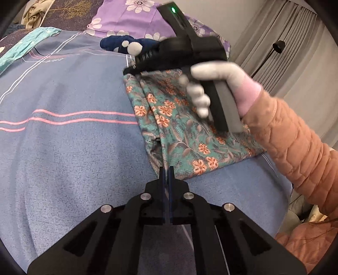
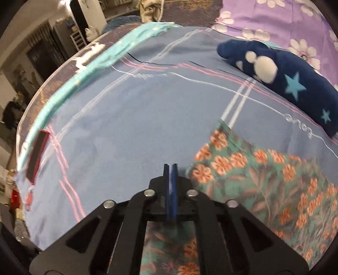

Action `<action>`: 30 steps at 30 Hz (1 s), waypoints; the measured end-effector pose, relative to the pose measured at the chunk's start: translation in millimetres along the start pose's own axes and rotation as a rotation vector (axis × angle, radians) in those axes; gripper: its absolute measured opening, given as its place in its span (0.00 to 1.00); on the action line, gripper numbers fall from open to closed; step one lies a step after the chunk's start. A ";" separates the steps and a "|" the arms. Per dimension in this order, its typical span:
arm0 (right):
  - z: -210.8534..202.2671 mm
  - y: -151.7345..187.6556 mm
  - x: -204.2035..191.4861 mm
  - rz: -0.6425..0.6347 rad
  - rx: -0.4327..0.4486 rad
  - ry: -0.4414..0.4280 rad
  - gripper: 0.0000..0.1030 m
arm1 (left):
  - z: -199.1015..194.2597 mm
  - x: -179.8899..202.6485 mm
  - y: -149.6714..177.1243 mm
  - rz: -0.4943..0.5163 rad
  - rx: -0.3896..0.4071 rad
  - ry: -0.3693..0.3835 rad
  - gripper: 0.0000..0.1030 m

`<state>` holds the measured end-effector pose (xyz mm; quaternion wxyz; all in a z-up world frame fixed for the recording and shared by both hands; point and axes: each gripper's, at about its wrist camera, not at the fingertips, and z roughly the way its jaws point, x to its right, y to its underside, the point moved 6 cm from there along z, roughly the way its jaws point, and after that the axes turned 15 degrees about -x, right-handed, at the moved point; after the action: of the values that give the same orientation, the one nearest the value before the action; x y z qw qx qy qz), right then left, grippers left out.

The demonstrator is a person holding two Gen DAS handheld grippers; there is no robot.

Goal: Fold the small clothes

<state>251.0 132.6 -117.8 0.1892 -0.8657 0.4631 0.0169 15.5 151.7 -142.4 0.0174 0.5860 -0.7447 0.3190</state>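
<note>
A green garment with orange flowers [image 1: 179, 124] lies folded on the blue bedspread [image 1: 69, 148]; it also shows in the right wrist view [image 2: 264, 186]. My left gripper [image 1: 168, 169] is shut at the garment's near edge; whether it pinches cloth is unclear. My right gripper [image 2: 170, 167] is shut and empty, hovering over the garment's left edge. In the left wrist view the right gripper's body [image 1: 181, 52] is held by a gloved hand above the garment's far end.
A navy garment with stars and white dots [image 2: 285, 78] lies behind the floral one. A purple flowered quilt [image 2: 274, 19] is at the back. A red-edged phone [image 2: 37, 154] rests near the bed's left edge, by a teal cloth strip [image 2: 101, 61].
</note>
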 end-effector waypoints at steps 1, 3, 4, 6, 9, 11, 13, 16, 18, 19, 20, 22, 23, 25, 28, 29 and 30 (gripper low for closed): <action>-8.2 3.3 -1.2 0.000 0.016 -0.007 0.09 | -1.9 -1.1 0.7 -0.002 0.006 -0.002 0.02; -22.9 6.7 -3.5 -0.013 0.040 0.000 0.24 | -7.2 -5.7 -0.9 -0.012 0.024 -0.013 0.05; -28.6 8.4 -4.9 -0.023 0.047 0.013 0.28 | -10.0 -9.5 -4.3 -0.024 0.035 -0.020 0.12; -33.9 12.0 -10.3 -0.046 0.023 0.054 0.39 | -13.2 -18.1 -13.0 -0.056 0.056 -0.023 0.24; -12.4 19.1 -16.6 -0.067 -0.086 0.136 0.57 | -2.0 -24.2 -27.9 -0.073 0.035 0.000 0.28; 4.6 19.5 -21.5 -0.092 -0.102 0.165 0.41 | 12.4 -24.0 -31.8 -0.078 -0.009 0.023 0.28; 12.1 17.0 -21.6 -0.091 -0.072 0.199 0.16 | 15.6 -25.9 -31.6 -0.085 -0.019 0.035 0.06; 11.5 7.3 -18.0 -0.038 -0.030 0.144 0.04 | 14.9 -25.1 -22.5 -0.071 -0.027 -0.004 0.05; 21.6 5.4 -16.0 -0.035 -0.045 0.101 0.02 | 14.7 -21.5 -17.6 -0.048 -0.032 -0.038 0.04; 23.6 5.5 -16.3 -0.047 -0.028 0.100 0.02 | 14.6 -20.6 -16.9 -0.042 -0.034 -0.051 0.03; 22.6 6.5 -17.4 -0.060 -0.008 0.101 0.02 | 14.1 -20.0 -16.2 -0.038 -0.034 -0.057 0.03; 15.9 9.4 -15.5 -0.057 0.010 0.068 0.04 | 12.9 -22.0 -15.5 -0.042 -0.031 -0.051 0.03; 9.6 11.0 -12.8 -0.040 0.017 0.048 0.06 | 10.3 -22.9 -14.6 -0.045 -0.021 -0.042 0.03; -12.2 16.5 -7.7 -0.004 0.060 0.037 0.18 | 4.4 -25.2 -13.1 -0.057 -0.006 -0.035 0.03; -48.1 30.1 0.2 0.014 0.132 0.086 0.57 | -10.9 -27.1 -14.4 -0.076 0.046 -0.052 0.03; -56.9 36.1 2.6 0.015 0.141 0.105 0.67 | -19.7 -24.3 -15.9 -0.072 0.079 -0.041 0.03; -64.6 44.8 5.0 0.013 0.144 0.119 0.68 | -25.6 -20.4 -17.8 -0.066 0.101 -0.027 0.03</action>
<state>208.2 84.0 -72.8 0.2230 -0.8463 0.4792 -0.0666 28.7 180.0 -122.0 -0.0117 0.6148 -0.7080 0.3472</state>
